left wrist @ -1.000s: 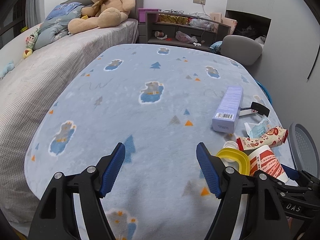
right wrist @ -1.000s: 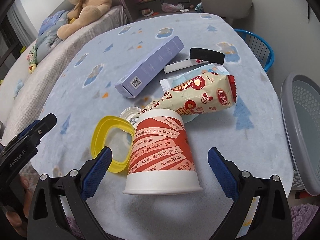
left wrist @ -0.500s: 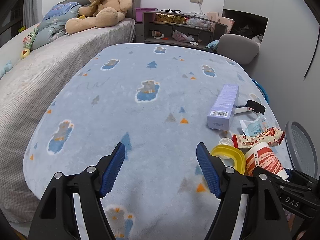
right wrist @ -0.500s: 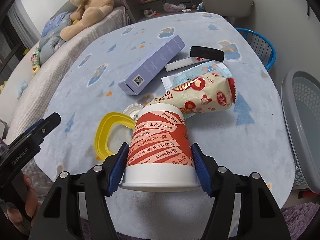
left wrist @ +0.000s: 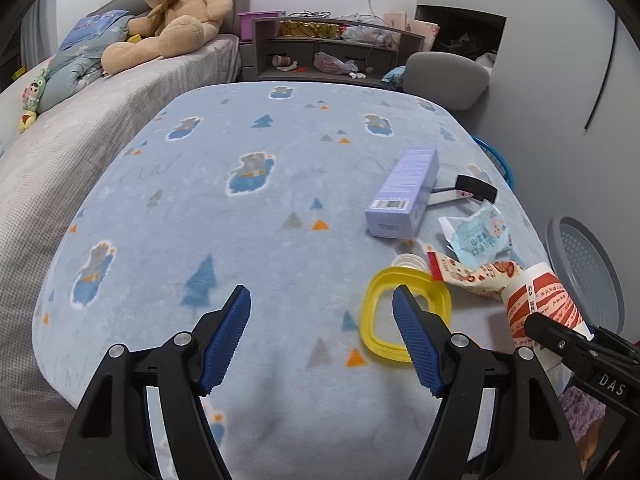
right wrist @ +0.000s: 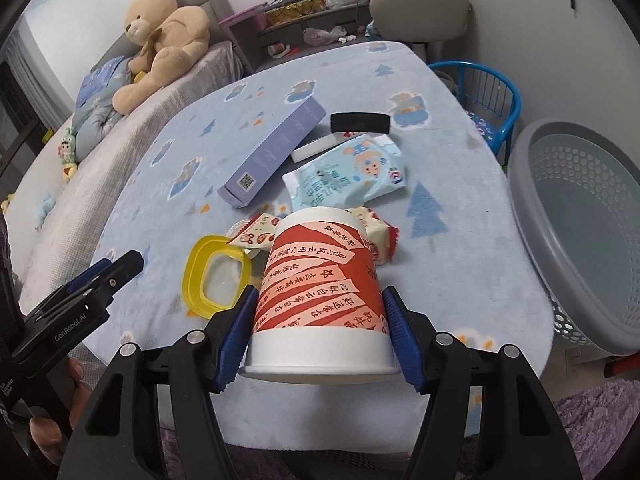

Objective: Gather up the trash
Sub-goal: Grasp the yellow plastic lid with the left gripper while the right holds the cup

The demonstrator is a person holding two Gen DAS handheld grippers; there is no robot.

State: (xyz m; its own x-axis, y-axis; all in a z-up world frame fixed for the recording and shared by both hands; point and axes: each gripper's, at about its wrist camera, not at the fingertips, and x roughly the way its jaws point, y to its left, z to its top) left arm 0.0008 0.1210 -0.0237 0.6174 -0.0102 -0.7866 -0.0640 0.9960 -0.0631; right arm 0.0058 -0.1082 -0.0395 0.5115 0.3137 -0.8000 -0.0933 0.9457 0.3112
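Observation:
My right gripper (right wrist: 320, 332) is shut on a red and white paper cup (right wrist: 320, 276), held upside down and lifted a little off the table; the cup (left wrist: 538, 300) shows at the right of the left wrist view too. Below it lie a yellow lid ring (right wrist: 214, 280), a red-patterned snack wrapper (right wrist: 380, 238), a light blue wet-wipe pack (right wrist: 348, 176), a purple box (right wrist: 276, 152) and a black and white item (right wrist: 358, 124). My left gripper (left wrist: 322, 340) stands open with nothing between its fingers, its right pad over the yellow lid ring (left wrist: 400, 312).
A grey laundry basket (right wrist: 580, 248) stands off the table's right edge, with a blue wire chair (right wrist: 486, 92) behind it. A bed with a teddy bear (left wrist: 172, 20) runs along the left. A grey chair (left wrist: 444, 76) and a cluttered shelf (left wrist: 332, 48) are at the far end.
My right gripper closed on the paper cup and lifted it toward the right, uncovering the snack wrapper. My left gripper drifted right toward the yellow lid ring, still open.

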